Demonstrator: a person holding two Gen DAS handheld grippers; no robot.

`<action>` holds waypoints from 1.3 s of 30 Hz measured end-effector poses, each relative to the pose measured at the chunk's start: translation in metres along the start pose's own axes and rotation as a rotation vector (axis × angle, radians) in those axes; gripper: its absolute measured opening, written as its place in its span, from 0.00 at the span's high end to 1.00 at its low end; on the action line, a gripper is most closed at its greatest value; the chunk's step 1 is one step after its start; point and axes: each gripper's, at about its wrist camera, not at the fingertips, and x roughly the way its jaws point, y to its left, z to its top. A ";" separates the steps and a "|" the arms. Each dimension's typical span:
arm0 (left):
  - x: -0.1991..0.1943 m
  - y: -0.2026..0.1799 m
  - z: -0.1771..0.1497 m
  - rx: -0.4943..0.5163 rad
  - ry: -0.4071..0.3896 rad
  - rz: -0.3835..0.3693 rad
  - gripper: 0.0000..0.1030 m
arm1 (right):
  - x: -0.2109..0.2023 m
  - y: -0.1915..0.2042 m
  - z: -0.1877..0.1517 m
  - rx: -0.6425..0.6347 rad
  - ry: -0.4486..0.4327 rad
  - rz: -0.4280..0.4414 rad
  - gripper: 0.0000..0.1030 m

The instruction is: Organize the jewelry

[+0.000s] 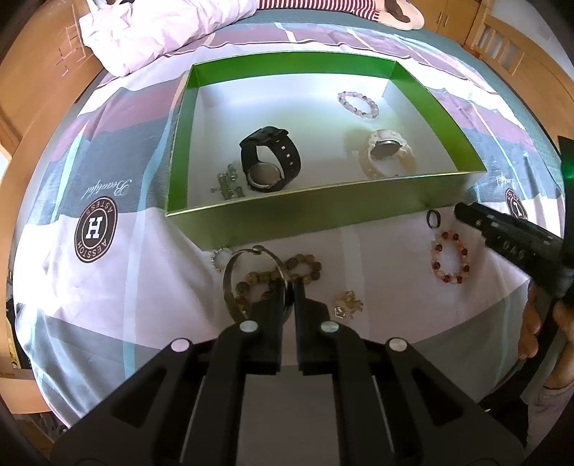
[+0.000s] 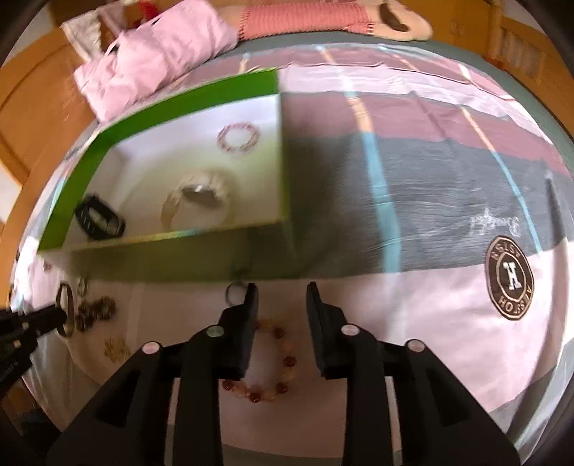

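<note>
A silver bangle (image 1: 229, 276) stands on edge on the bedspread in front of the green box (image 1: 287, 218); my left gripper (image 1: 290, 286) is shut on its right rim. Under the bangle lies a brown bead bracelet (image 1: 305, 265). The box holds a black watch (image 1: 271, 159), a white watch (image 1: 387, 152), a pale bead bracelet (image 1: 358, 104) and a greenish clip (image 1: 227, 184). My right gripper (image 2: 281, 288) stands open with nothing between its fingers, above a red-orange bead bracelet (image 2: 283, 362). A dark ring (image 2: 235, 292) lies just left of its left fingertip (image 2: 251, 294).
A small pearly ring (image 1: 219, 256) and a gold trinket (image 1: 348, 304) lie on the bedspread near the bangle. A pink quilt (image 1: 161, 28) is bunched at the far left of the bed. Wooden bed rails (image 1: 516, 53) frame the bed. A hand (image 1: 538, 322) grips the right tool.
</note>
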 end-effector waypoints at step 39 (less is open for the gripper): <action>0.004 -0.005 -0.001 0.018 0.015 0.016 0.95 | 0.018 0.112 -0.058 -0.480 0.045 0.126 0.93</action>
